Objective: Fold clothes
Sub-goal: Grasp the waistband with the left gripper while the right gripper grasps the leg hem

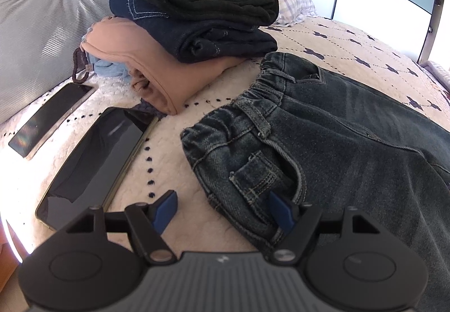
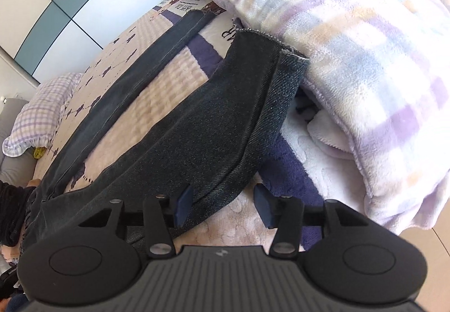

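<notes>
Dark jeans point(image 1: 323, 137) lie flat on the bed, their elastic waistband toward the folded pile. My left gripper point(image 1: 223, 212) is open at the waistband corner, its right fingertip point(image 1: 278, 210) over the denim, its left one over the bedcover. In the right wrist view the two jeans legs point(image 2: 208, 121) stretch away across the bed, their hems near the plaid blanket. My right gripper point(image 2: 225, 206) is open, straddling the near leg's edge low on the cover.
A pile of folded clothes point(image 1: 185, 17) stands behind the waistband. Two phones point(image 1: 92, 165) point(image 1: 50, 118) lie left on the bedcover. A padded headboard point(image 1: 33, 17) is far left. A bulky plaid blanket point(image 2: 351, 59) lies right of the legs, a pillow point(image 2: 36, 115) far left.
</notes>
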A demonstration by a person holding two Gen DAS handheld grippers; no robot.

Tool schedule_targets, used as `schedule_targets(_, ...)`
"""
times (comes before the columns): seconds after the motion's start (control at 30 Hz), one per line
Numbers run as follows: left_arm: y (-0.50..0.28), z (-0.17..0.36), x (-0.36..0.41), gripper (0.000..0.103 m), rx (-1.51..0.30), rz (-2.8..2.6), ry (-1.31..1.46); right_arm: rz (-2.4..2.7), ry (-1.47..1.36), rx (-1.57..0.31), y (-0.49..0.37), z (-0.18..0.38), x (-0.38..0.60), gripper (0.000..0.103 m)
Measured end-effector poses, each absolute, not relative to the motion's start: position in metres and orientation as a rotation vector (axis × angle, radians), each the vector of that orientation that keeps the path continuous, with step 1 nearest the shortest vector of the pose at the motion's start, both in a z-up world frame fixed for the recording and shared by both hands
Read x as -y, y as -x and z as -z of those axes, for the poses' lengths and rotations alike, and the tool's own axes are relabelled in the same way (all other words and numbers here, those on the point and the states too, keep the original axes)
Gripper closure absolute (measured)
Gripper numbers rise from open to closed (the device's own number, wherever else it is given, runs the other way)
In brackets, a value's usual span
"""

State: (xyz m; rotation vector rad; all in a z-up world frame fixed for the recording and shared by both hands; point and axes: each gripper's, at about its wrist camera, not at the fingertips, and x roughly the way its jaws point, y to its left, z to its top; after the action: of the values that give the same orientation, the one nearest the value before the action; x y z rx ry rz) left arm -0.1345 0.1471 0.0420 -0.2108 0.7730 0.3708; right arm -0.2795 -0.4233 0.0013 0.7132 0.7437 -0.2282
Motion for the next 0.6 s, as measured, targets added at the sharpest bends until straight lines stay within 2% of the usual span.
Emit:
schedule_targets(0.07, 0.132, -0.043, -0.147, 0.030, -0.772, -0.373, 0.208, 0.240, -0.683, -0.731, 0.277, 0.000, 0.419, 0.054)
schedule_targets(0.1, 0.130, -0.042, -0.148, 0.030, -0.773, -0.373, 0.211, 0.242, -0.673, -0.718, 0.277, -0.001, 0.419, 0.062)
schedule_targets(0.13, 0.129, -0.042, -0.148, 0.030, -0.775, -0.373, 0.216, 0.244, -0.673, -0.704, 0.276, -0.002, 0.419, 0.075)
schedule_targets(0.2, 0.126, -0.042, -0.148, 0.030, -0.776, -0.372, 0.219, 0.247, -0.670, -0.690, 0.273, -0.003, 0.421, 0.083)
schedule_targets(0.5, 0.121, -0.040, -0.151, 0.029, -0.768, -0.362, 0.246, 0.264, -0.656, -0.686, 0.269, 0.000, 0.419, 0.083)
schedule_targets(0.53, 0.122, -0.040, -0.152, 0.030, -0.764, -0.358, 0.250, 0.266, -0.659, -0.684, 0.270, 0.000, 0.418, 0.083)
schedule_targets(0.6, 0.125, -0.040, -0.152, 0.038, -0.758, -0.347, 0.250, 0.269, -0.649, -0.683, 0.271, 0.000, 0.416, 0.082)
